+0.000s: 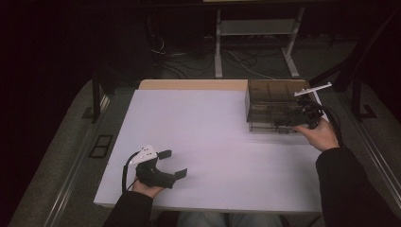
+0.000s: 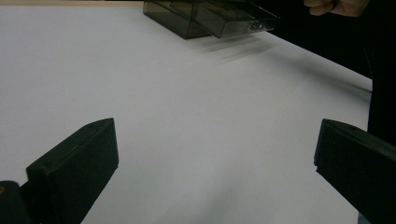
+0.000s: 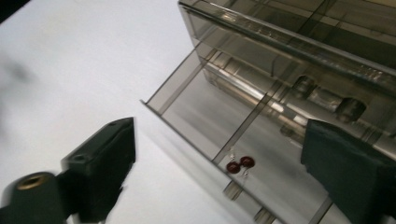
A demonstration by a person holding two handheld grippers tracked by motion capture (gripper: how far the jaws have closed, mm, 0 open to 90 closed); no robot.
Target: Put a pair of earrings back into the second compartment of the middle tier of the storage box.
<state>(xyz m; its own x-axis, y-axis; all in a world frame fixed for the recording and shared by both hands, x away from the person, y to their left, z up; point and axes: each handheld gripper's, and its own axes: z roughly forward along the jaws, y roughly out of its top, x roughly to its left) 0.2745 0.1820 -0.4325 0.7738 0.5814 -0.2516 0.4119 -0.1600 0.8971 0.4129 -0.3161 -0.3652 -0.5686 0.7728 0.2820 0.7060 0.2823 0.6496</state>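
Earrings (image 3: 240,164), a little dark red pair, sit in the pulled-out drawer (image 3: 261,154) right in front of the right gripper (image 3: 219,154), roughly midway between its jaws and just past the tips, up against a divider in the drawer. That gripper is released, jaws spread wide with nothing pinched, and the pads aren't touching the drawer front as far as I can tell. Beyond the earrings, the drawer runs back into the smoky clear plastic organizer box (image 1: 274,101), which sits at the table's (image 1: 198,123) far right corner. Over on the near left side, the left gripper (image 1: 172,164) rests low over the white tabletop, also wide open and empty, with the box well away from it.
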